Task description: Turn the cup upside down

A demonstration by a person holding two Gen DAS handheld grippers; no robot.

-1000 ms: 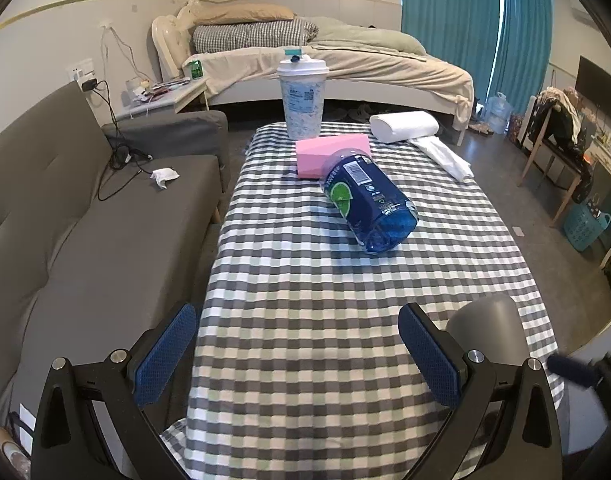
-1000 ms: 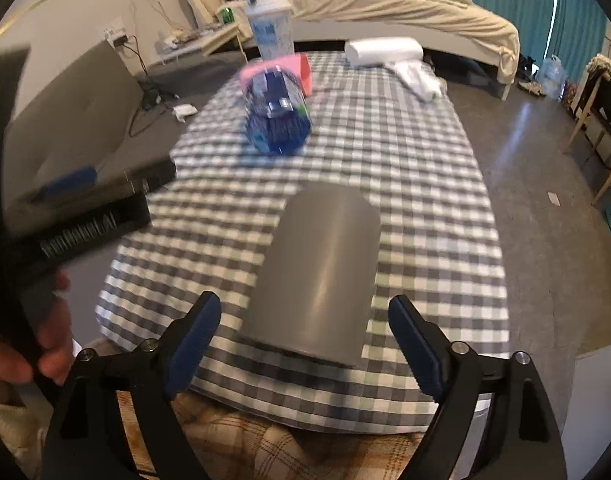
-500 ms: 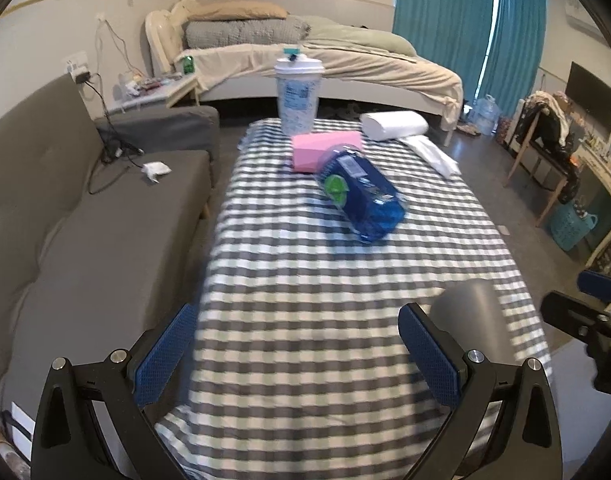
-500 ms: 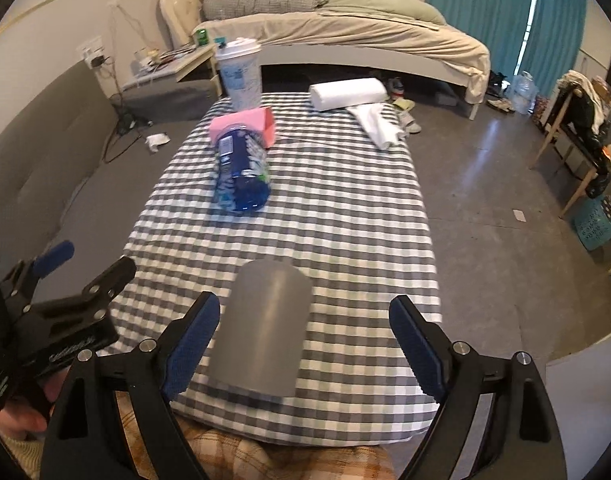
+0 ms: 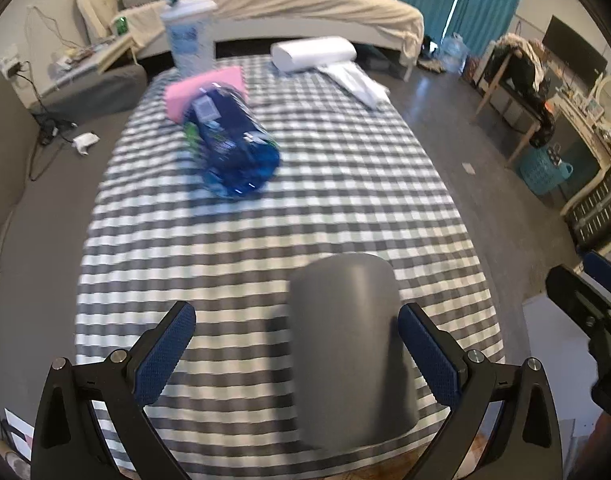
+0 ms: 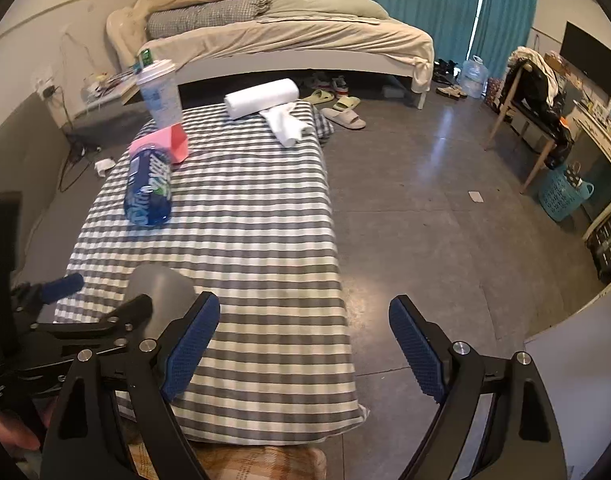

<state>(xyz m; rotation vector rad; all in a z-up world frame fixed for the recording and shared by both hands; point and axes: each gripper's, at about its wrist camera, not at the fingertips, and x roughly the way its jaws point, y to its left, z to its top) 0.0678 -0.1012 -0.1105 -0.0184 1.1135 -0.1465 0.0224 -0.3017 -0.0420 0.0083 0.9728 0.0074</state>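
Counter (image 5: 345,184) under grey-and-white check cloth, long axis running away from both cameras. Compared with half a second ago, the left tool (image 5: 295,340) has swung right across the near end: the grey cup (image 5: 347,344), then only peeking past its right finger, now stands framed between the two blue pads, close against the right pad, well apart from the left one. Left tool jaws spread wide, not clamped on anything. Left view is smeared with motion blur.

The right tool (image 6: 305,344) has drifted right over the same interval; the cup (image 6: 157,292) then sat between its fingers, now lies left of its left pad, and bare floor (image 6: 445,220) fills the gap. Jaws apart, empty.

Cup rests rim-down, closed base up, at the counter's near edge.

Right view alone shows the left tool (image 6: 93,300) from the side with one finger in front of the cup, plus slippers (image 6: 341,116) by the bed (image 6: 289,40). Left view shows the right tool only as black hardware at the right edge.

Mid-counter: blue bottle (image 5: 229,148) lying on its side, touching a pink box (image 5: 205,90); beyond, a lidded drink cup (image 5: 189,32) and white roll (image 5: 313,52).
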